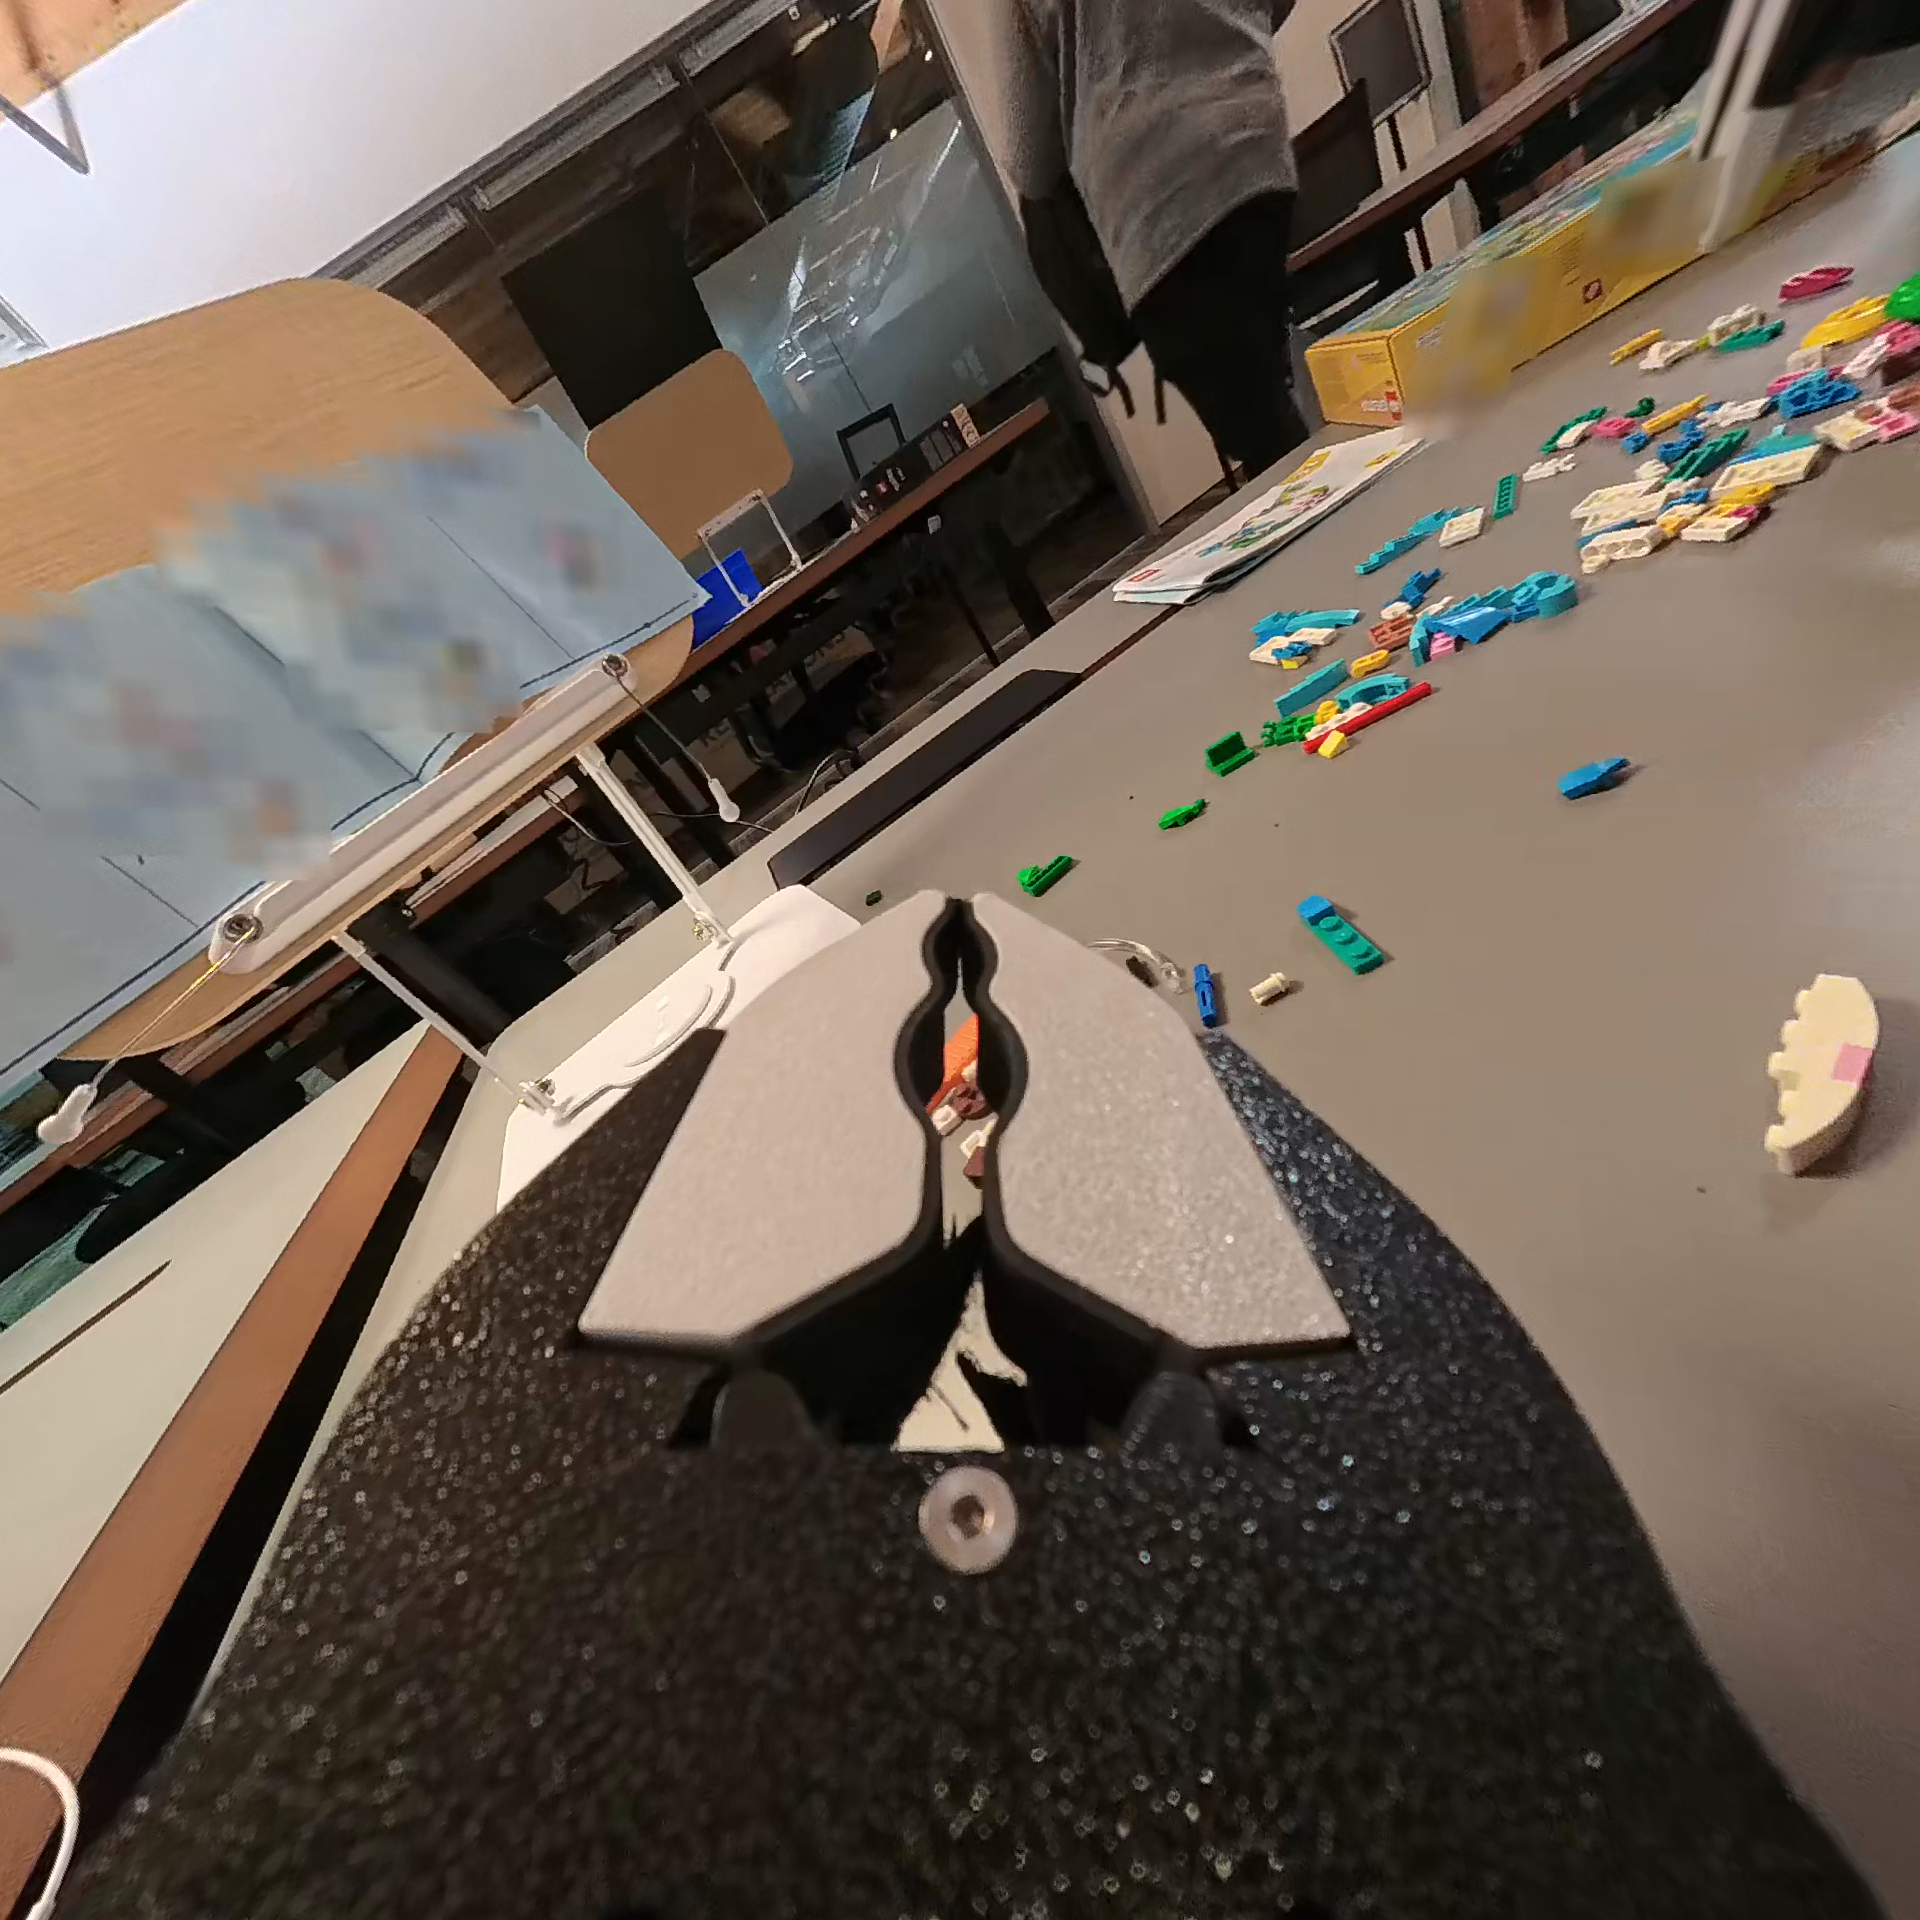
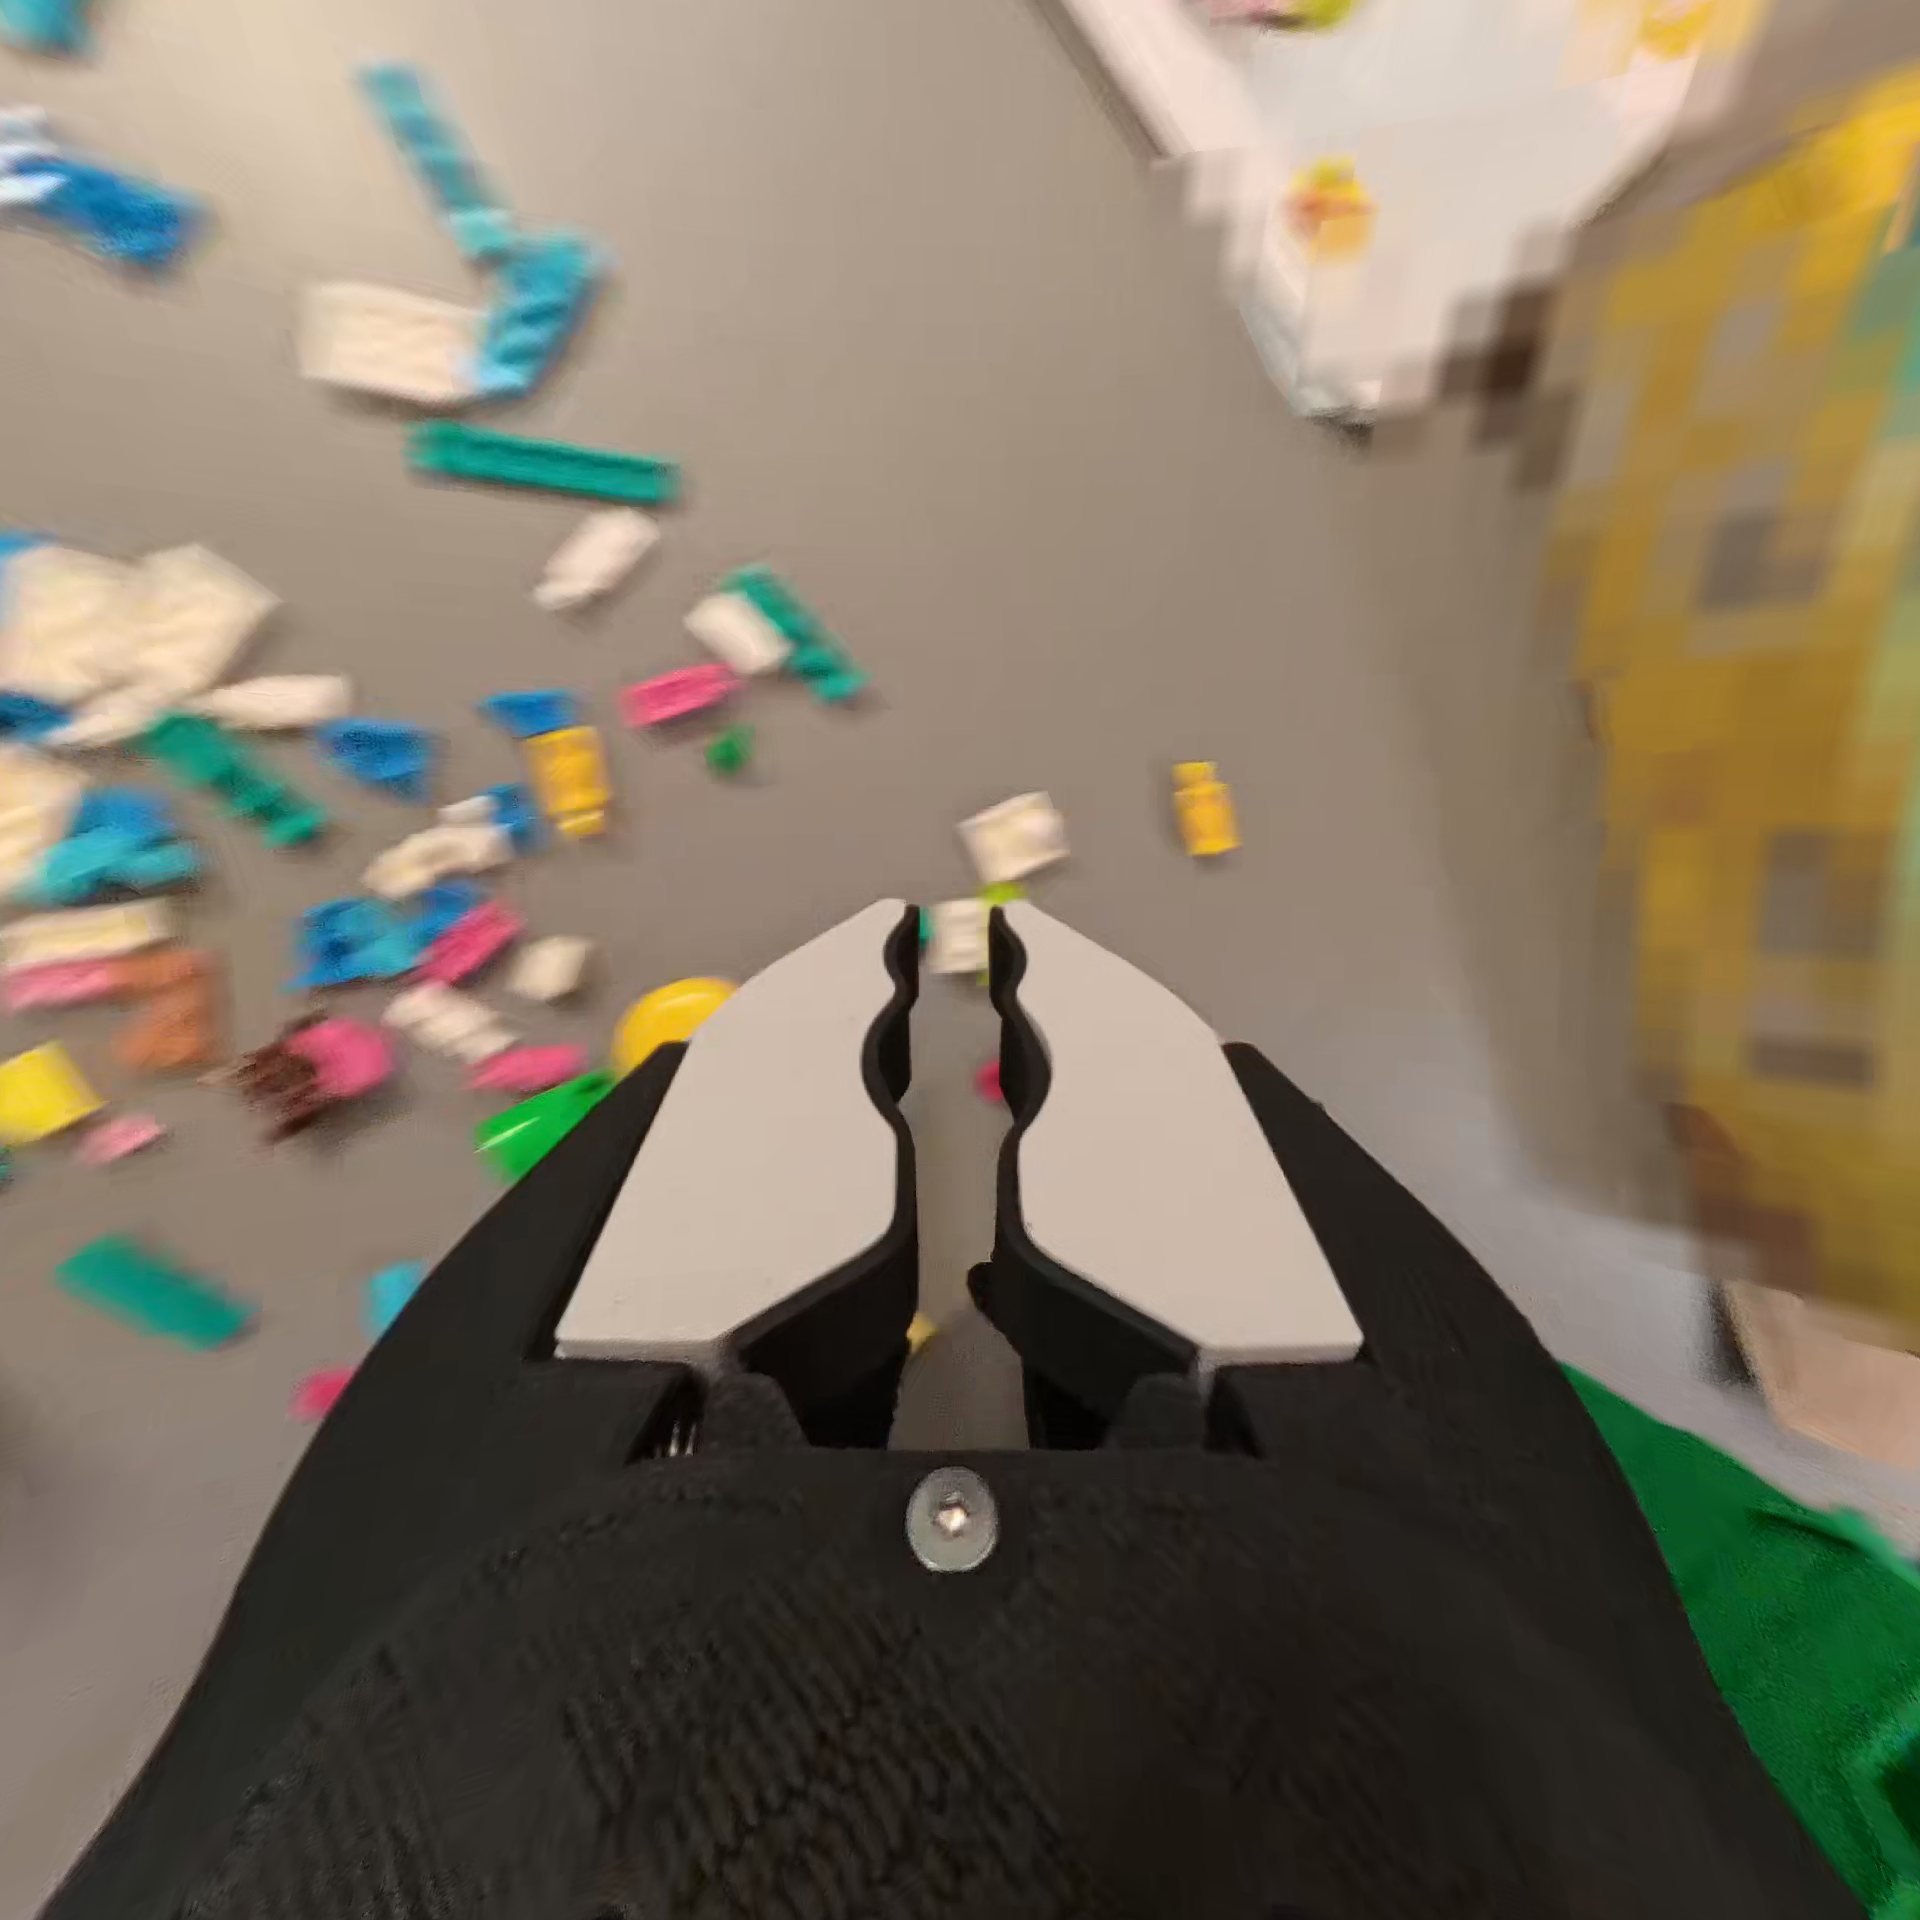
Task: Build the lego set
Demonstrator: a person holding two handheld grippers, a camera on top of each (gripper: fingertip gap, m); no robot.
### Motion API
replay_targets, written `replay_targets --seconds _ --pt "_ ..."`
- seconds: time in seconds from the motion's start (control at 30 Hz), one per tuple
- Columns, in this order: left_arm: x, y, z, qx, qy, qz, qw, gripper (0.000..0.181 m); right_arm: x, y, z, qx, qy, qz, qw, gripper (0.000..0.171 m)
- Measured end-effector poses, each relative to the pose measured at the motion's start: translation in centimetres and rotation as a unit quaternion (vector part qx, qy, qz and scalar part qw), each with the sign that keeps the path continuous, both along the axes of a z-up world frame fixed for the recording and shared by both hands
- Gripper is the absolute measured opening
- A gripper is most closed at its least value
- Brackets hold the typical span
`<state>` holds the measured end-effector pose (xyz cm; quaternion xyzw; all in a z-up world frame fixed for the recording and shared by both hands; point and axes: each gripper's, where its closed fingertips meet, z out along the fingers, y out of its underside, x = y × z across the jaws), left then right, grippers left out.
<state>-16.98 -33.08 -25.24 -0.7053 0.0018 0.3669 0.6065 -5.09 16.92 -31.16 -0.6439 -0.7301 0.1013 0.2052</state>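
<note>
In the left wrist view my left gripper is lifted and tilted over the grey table, its fingertips nearly touching. A small orange, brown and white lego assembly sits in the gap between the fingers, apparently clamped. In the blurred right wrist view my right gripper points down at the table with its jaws a narrow gap apart. A small white piece sits between the tips. Loose bricks are scattered to its left, and two yellow pegs lie ahead.
A cream curved piece and a blue-teal plate lie right of the left gripper. Beyond are several scattered bricks, an instruction booklet and a yellow box. A white stand is at left, a standing person behind. A green sleeve shows. The tips of one gripper are about 50 centimetres away from the tips of the other.
</note>
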Motion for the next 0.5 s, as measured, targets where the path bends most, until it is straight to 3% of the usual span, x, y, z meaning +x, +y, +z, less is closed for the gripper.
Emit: replay_targets --seconds 0.03,0.2,0.5 --pt "0.0 0.0 -0.1 -0.003 0.002 0.000 1.000 0.000 -0.6 1.6 -0.3 0.010 0.004 -0.009 1.000 0.011" --pt "-0.1 0.0 -0.3 -0.012 0.010 0.006 1.000 0.000 -1.2 5.0 -3.2 0.017 -0.059 0.050 0.997 0.019" --pt "-0.8 0.5 -1.0 -0.028 -0.009 0.006 1.000 0.000 -1.6 5.9 -4.4 -0.021 -0.111 0.105 0.988 0.023"
